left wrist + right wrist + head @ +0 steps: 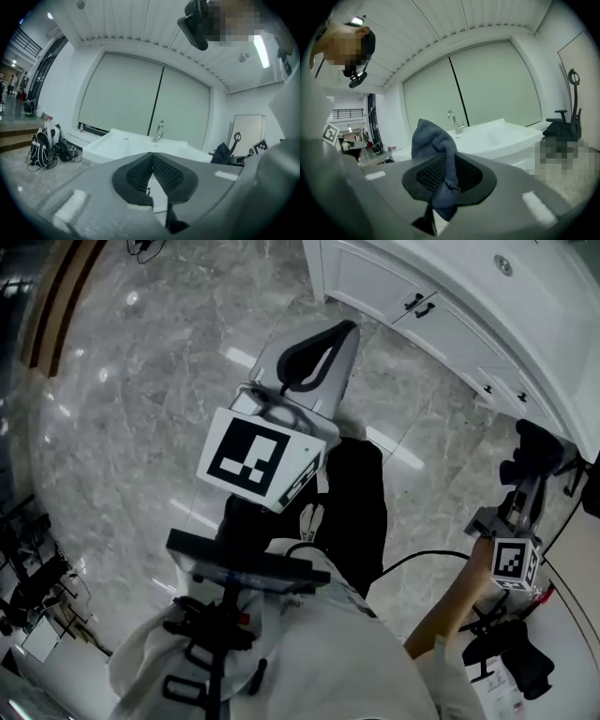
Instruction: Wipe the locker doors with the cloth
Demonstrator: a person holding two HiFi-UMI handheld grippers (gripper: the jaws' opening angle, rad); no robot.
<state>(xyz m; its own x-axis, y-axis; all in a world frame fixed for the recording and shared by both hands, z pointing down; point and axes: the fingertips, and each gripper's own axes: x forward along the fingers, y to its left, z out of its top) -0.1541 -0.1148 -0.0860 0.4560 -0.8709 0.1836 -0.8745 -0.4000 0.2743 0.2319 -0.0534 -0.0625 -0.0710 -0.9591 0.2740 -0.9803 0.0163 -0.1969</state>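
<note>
In the head view my left gripper (330, 337) is held up over the marble floor, its marker cube (258, 457) facing the camera. Its jaws are shut on nothing, meeting tip to tip (153, 157). My right gripper (530, 465) is at the right, near the white cabinet doors (375, 282) with black handles (419, 304). It is shut on a blue-grey cloth (435, 138), which bunches up above the jaws and hangs below them. That cloth shows as a dark lump (542, 444) in the head view. Both gripper views look level across the room, not at the doors.
A white sink counter with a faucet (159, 131) stands ahead in both gripper views. Backpacks (44, 145) lie on the floor at the left. An office chair (568, 123) stands at the right. Black gear (517, 662) and a cable (422, 559) are near my right arm.
</note>
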